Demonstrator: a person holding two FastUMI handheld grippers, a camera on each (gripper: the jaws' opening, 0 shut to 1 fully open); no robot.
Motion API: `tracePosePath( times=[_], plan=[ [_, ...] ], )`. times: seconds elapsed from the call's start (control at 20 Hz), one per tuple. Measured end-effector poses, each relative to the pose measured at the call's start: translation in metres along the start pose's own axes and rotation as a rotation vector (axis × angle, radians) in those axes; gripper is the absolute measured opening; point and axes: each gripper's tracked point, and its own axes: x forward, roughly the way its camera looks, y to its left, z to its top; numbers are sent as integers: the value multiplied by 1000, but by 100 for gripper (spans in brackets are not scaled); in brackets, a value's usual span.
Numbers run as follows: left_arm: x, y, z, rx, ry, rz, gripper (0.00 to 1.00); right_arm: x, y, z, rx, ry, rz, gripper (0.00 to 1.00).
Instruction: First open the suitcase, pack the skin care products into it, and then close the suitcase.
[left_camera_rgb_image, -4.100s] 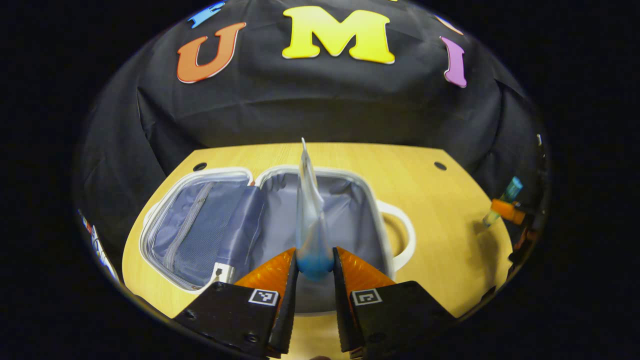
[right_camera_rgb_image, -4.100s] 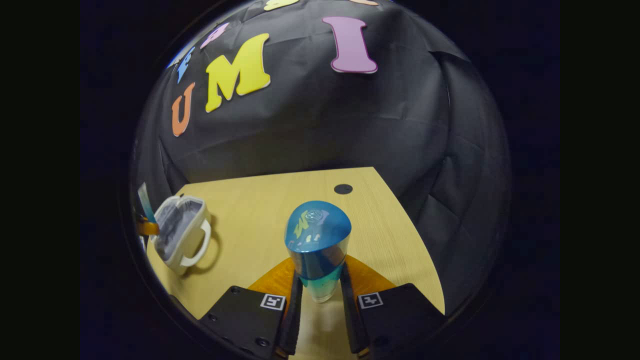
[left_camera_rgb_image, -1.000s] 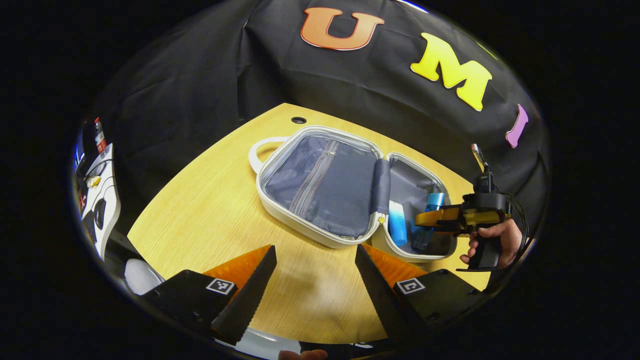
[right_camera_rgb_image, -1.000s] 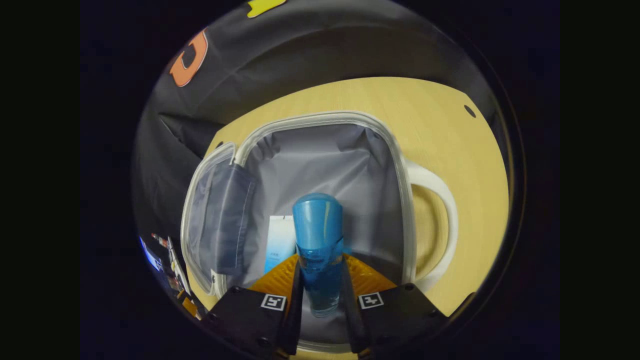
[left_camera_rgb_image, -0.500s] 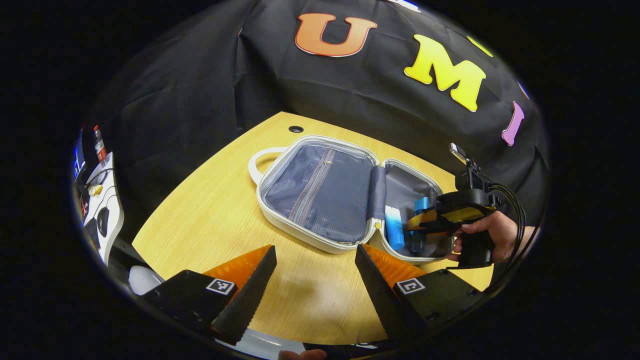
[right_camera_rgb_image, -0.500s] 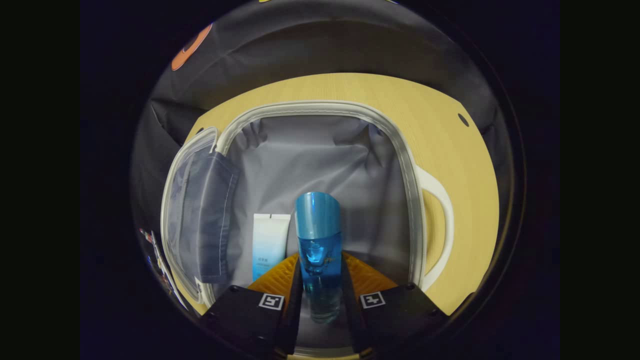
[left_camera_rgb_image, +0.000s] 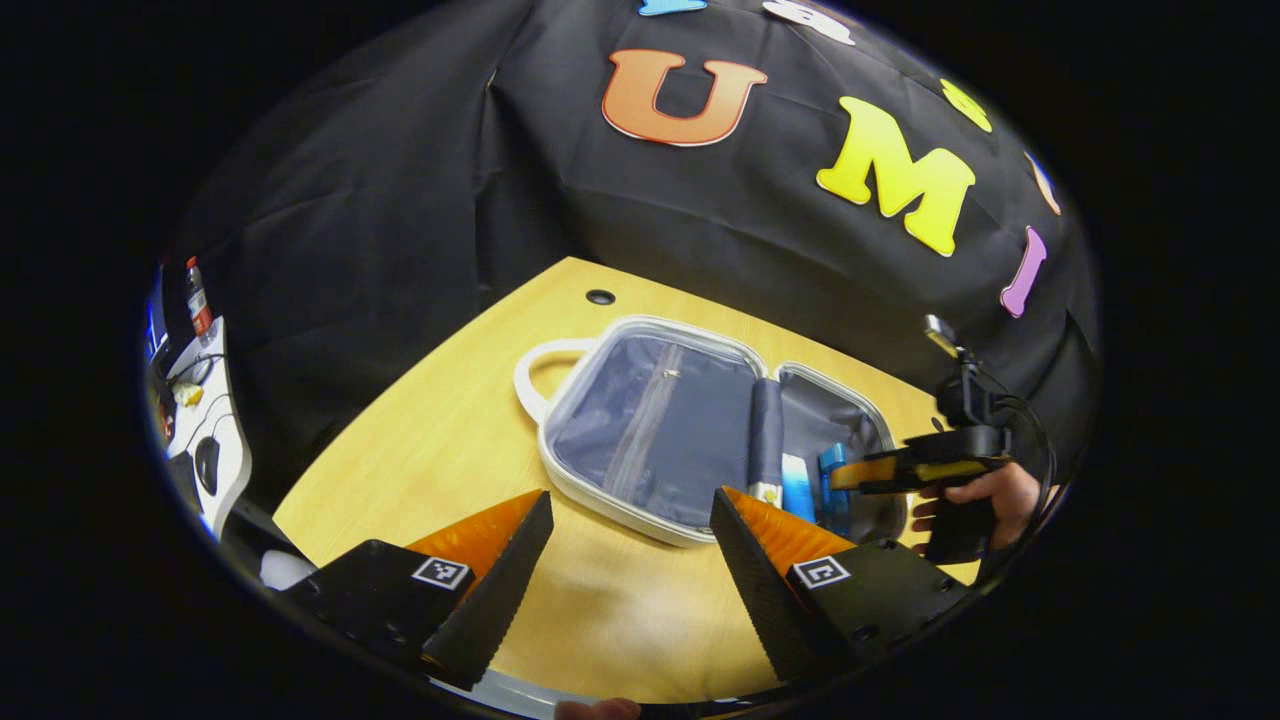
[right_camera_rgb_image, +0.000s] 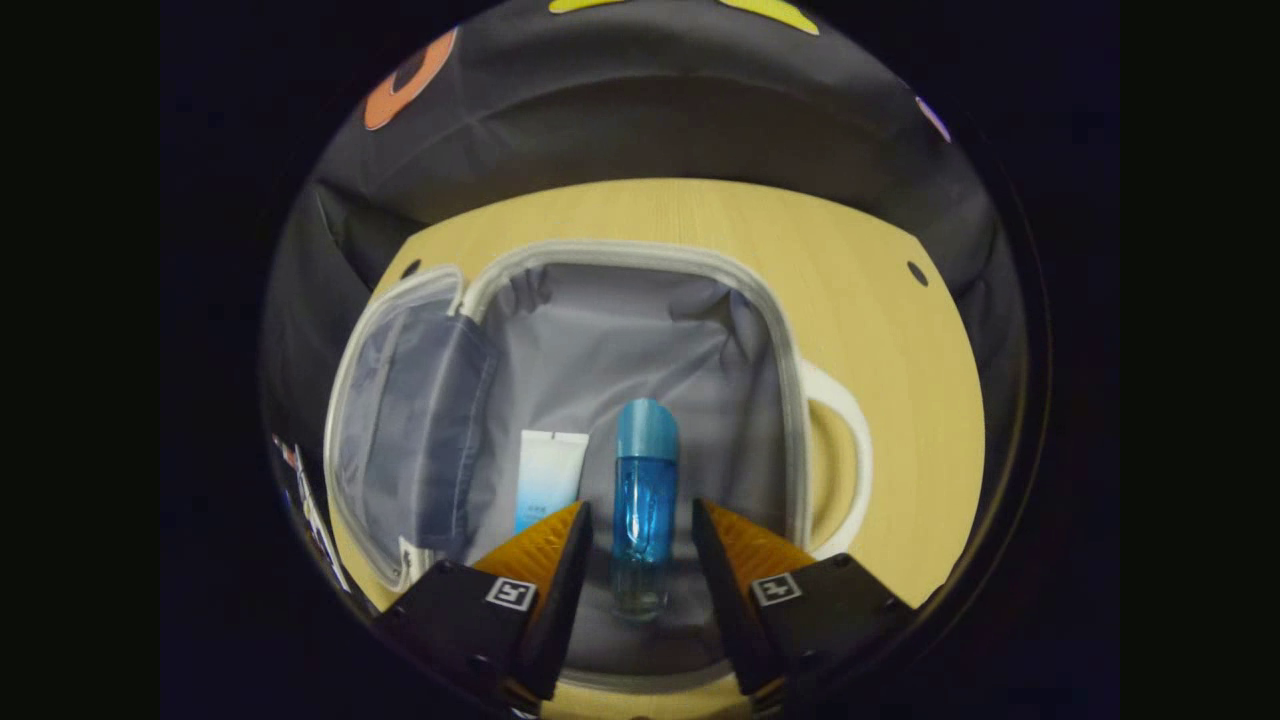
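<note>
The suitcase (right_camera_rgb_image: 640, 300) lay open flat on the wooden surface (right_camera_rgb_image: 880, 330), its 2 halves spread side by side. In the right gripper view the grey-lined half filled the middle, its white rim curving round from 9 to 3 o'clock, with the white carry handle (right_camera_rgb_image: 845, 460) at 3 o'clock and the zip-pocket lid half (right_camera_rgb_image: 410, 430) off at 9 o'clock.

2 skin care products lay inside the lined half: a blue bottle (right_camera_rgb_image: 643, 505) with a blue cap pointing toward 12 o'clock, and a white-and-blue tube (right_camera_rgb_image: 545, 480) just beside it on the 9 o'clock side, apart from it by a narrow strip of lining.

The right hand-held gripper (right_camera_rgb_image: 640, 560) stood with its jaws spread moderately, one finger on each side of the bottle's lower part, with a visible gap on both sides, so it gripped nothing.

In the left gripper view the left hand-held gripper (left_camera_rgb_image: 630, 550) was spread wide and empty above bare surface at 6 o'clock, well apart from the suitcase (left_camera_rgb_image: 650, 430), which sat toward 1 o'clock. The right hand-held gripper (left_camera_rgb_image: 880, 472) showed at 3 o'clock, held by a hand (left_camera_rgb_image: 985, 495) over the far half, where the tube (left_camera_rgb_image: 797, 487) and bottle (left_camera_rgb_image: 832, 490) showed as 2 blue shapes. A desk with clutter (left_camera_rgb_image: 200, 420) sat at 9 o'clock.
</note>
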Motion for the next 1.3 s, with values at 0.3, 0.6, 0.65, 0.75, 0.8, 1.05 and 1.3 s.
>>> tracePosePath(
  times=[0.3,0.6,0.65,0.75,0.8,1.05,1.3],
  plan=[
    [28,49,66,29,-176,-84,100,-105,-4,59,-269,-386,103,74],
    [124,115,71,-236,-95,-144,99,-174,-46,50,-327,-520,87,77],
    [141,123,67,-251,-77,-137,97,-180,-56,50,-316,-526,65,77],
    [169,126,60,-265,-18,-151,96,-187,-76,48,-305,-530,10,77],
    [182,127,58,-265,9,-156,96,-193,-86,50,-312,-545,-19,77],
    [223,120,36,-213,156,-133,77,-206,-92,44,-282,-568,-37,77],
    [232,116,34,-201,200,-102,21,-203,-89,31,-257,-562,-19,78]
  ],
)
